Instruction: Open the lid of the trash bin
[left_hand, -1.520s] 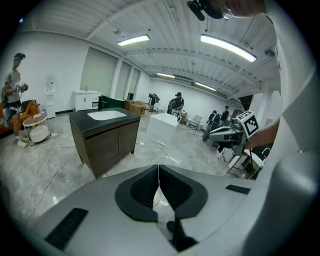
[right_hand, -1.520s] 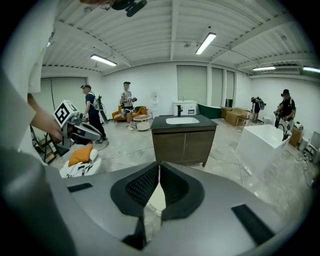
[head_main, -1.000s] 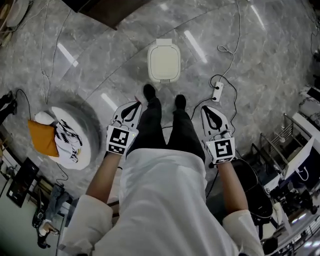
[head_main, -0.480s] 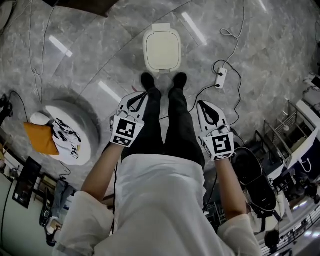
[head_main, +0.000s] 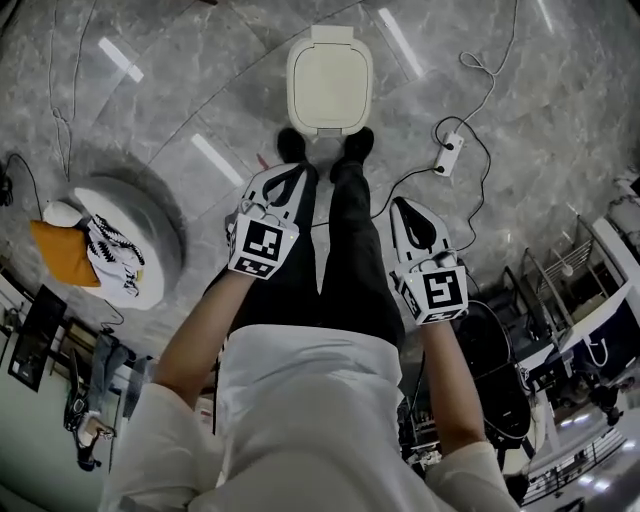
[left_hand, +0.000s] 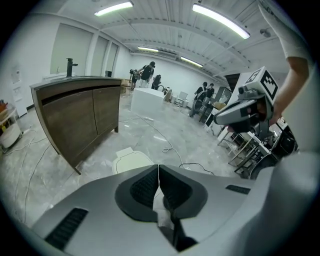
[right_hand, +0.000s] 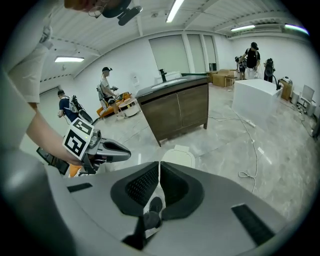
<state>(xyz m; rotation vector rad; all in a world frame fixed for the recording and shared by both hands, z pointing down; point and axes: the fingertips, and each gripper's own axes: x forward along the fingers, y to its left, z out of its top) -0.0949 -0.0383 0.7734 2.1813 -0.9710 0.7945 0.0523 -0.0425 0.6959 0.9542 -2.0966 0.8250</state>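
Observation:
A cream trash bin (head_main: 329, 83) with its lid down stands on the marble floor just ahead of the person's black shoes. The same trash bin (left_hand: 131, 161) shows low in the left gripper view, and the trash bin (right_hand: 178, 155) sits beyond the jaws in the right gripper view. My left gripper (head_main: 287, 178) is held at thigh height, shut, with nothing between its jaws. My right gripper (head_main: 408, 215) hangs lower right, shut and empty too. Both are well short of the bin.
A white power strip (head_main: 447, 156) with its cable lies right of the bin. A round white stool (head_main: 120, 250) with an orange cloth stands at the left. A dark wooden cabinet (left_hand: 75, 112) is behind the bin. Chairs and racks (head_main: 560, 300) crowd the right.
The person has stepped forward to the bin, so the shoes now touch its front edge. Both grippers moved forward with the body and stayed shut.

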